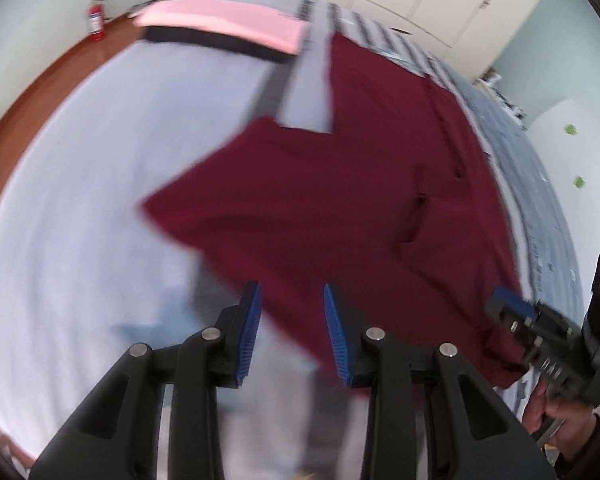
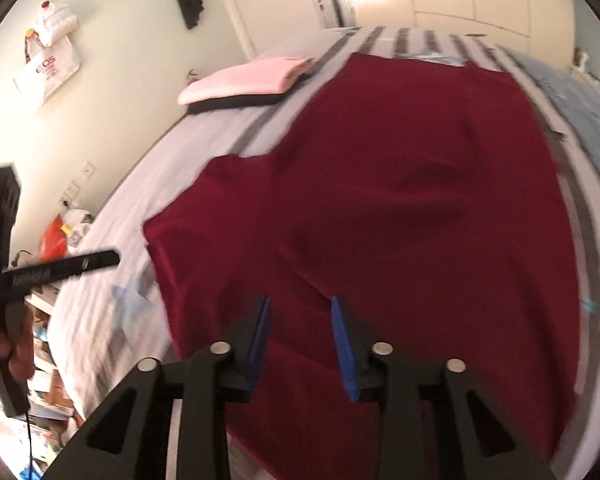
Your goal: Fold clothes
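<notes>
Your maroon shirt (image 2: 400,184) lies spread across the bed (image 2: 112,232), one short sleeve (image 1: 204,196) reaching out over the pale striped sheet toward your left side. The fabric is mostly flat, with creases through the middle.

Your left gripper (image 1: 292,332) hangs above the near hem of the shirt, jaws parted with a clear gap between the blue pads (image 1: 250,332); nothing is held. Your right gripper (image 2: 302,344) sits over the near part of the shirt, jaws likewise apart and empty. In the left wrist view it appears at the right edge with a hand (image 1: 556,412) on its handle; whether it touches the cloth there cannot be told, as the frame is blurred.

At the far corner of the bed, well apart from the shirt, a folded pink garment (image 2: 248,78) rests on a folded dark one (image 2: 236,103).

A red fire extinguisher (image 1: 96,18) stands against the wall.
</notes>
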Available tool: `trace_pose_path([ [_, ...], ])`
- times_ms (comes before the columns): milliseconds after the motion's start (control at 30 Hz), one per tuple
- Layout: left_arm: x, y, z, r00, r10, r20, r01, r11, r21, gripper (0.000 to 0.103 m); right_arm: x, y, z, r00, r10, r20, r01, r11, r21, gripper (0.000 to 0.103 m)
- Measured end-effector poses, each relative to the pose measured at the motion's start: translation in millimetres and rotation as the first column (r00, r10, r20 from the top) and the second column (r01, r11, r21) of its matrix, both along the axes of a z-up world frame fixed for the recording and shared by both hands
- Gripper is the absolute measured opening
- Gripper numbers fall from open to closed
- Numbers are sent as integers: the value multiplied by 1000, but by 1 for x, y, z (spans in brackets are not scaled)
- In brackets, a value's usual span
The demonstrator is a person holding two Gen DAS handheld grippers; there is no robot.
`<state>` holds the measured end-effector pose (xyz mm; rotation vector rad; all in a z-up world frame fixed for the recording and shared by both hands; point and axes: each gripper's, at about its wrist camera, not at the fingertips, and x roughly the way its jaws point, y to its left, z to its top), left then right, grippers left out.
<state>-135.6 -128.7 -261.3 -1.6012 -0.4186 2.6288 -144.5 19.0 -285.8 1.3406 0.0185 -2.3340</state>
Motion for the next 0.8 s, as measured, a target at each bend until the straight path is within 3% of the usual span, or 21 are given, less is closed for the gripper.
trace_pose_path([
  [167, -36, 55, -10, 995, -97, -18, 97, 995, 10, 45, 8, 52, -14, 997, -77, 17, 75, 995, 70, 30],
  [333, -65, 98, -25, 983, -182, -8, 182, 983, 6, 45, 13, 73, -26, 997, -72, 9, 71, 993, 97, 30],
  [467, -74, 115, -37, 977, -215, -2, 214, 976, -39, 45, 16, 76, -31, 998, -60, 2, 60, 994, 92, 41],
  [567, -79, 122, -44, 971, -241, 0, 241, 969, -48, 44, 21, 76, -32, 999, -43, -19, 45, 993, 112, 42],
  [633, -83, 126, -49, 966, -259, 14, 259, 964, -58, 32, 23, 75, -32, 999, -38, -27, 41, 992, 119, 42],
  [667, -84, 126, -50, 964, -265, 23, 266, 962, -55, 15, 24, 74, -32, 999, -32, -35, 36, 991, 130, 42],
  [700, -86, 125, -51, 963, -269, 25, 269, 962, -41, 5, 25, 73, -33, 999, -26, -43, 32, 990, 141, 42],
  [800, -90, 117, -43, 968, -252, 13, 251, 968, 23, 2, 25, 69, -33, 998, -4, -58, 13, 987, 163, 44],
])
